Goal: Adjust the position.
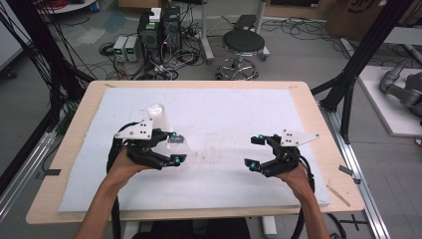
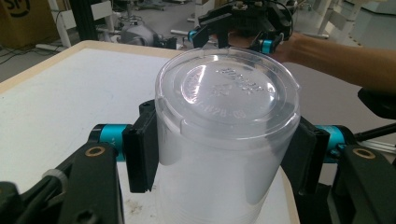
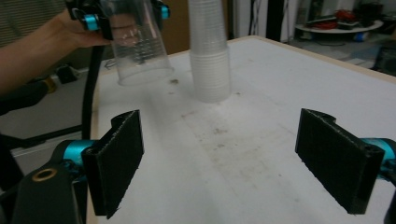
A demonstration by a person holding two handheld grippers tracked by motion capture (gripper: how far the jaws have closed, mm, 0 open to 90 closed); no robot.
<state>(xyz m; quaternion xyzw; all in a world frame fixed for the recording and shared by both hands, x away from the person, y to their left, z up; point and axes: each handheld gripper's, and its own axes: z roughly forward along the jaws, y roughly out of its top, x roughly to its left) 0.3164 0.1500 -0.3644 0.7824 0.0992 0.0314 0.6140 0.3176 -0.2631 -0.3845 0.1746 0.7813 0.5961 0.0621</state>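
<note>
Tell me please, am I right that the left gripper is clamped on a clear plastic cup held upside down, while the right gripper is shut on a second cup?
Not quite. The left gripper does clamp the clear plastic cup upside down, but the right gripper is open with nothing between its jaws, as the right gripper view shows. The other cups stand as a stack on the table.

Left tool (image 1: 174, 147) clamped — right tool (image 1: 257, 151) agape.
</note>
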